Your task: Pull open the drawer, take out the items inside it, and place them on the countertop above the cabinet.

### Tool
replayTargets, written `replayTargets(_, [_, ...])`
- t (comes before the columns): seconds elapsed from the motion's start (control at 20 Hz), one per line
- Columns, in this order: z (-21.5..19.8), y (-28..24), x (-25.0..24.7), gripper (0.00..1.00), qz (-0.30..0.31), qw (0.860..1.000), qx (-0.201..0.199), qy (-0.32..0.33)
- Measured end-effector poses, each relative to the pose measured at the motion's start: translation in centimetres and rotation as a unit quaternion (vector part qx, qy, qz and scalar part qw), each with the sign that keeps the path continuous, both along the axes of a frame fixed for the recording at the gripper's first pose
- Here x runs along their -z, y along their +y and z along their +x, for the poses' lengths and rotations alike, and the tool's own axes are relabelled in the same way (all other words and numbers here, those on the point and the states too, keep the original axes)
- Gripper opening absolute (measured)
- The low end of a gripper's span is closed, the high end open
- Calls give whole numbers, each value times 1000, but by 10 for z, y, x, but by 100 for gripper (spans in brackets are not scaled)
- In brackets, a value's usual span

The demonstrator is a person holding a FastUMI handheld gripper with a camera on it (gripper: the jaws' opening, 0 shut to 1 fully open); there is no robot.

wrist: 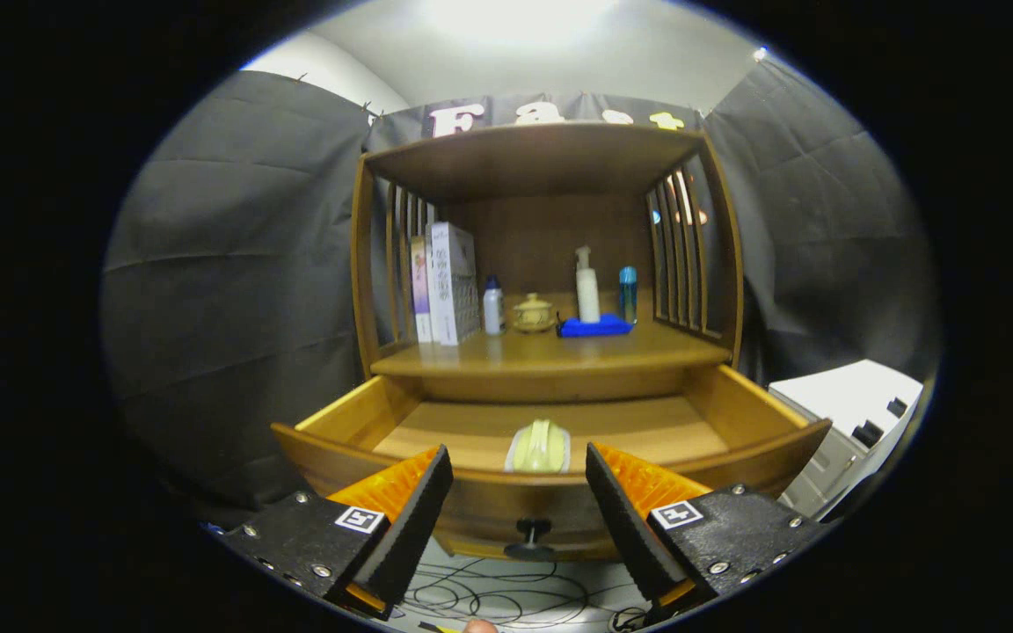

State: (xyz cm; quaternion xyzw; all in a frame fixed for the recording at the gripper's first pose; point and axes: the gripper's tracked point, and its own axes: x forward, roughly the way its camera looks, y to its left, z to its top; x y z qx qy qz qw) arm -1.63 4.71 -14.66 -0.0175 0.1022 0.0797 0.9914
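Cabinet [550, 167]: wooden, slatted sides, open shelf above one drawer.
Drawer [550, 501]: pulled fully out, black knob [531, 533] on its front panel.
Countertop [550, 352]: carries books [447, 283], a white bottle [493, 306], a small lidded pot [533, 313], a pump bottle [587, 286] on a blue tray [594, 327], a blue bottle [628, 294].
Gripper [520, 479]: level, facing the drawer front, fingers spread wide, holding nothing.
Item [539, 447]: pale yellow-green object in the drawer, just behind its front panel, between and beyond the fingertips.

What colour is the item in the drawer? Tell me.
Pale yellow-green item, on a white base; seen in the gripper view, just beyond the open fingers.
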Motion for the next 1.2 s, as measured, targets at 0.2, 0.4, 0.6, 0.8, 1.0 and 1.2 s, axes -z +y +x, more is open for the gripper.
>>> replayTargets(0.2, [24, -1, -37, 94, 16, 1000, 21, 16])
replayTargets(0.4, [55, 2, -57, 94, 23, 998, 42, 38])
replayTargets(0.6, [86, 3, -44, 94, -21, 994, 60, 88])
replayTargets(0.8, [107, 4, -15, 94, -32, 984, 76, 159])
replayTargets(1.0, [128, 6, 9, 94, -47, 973, 86, 207])
replayTargets(1.2, [143, 6, 37, 94, -45, 961, 99, 255])
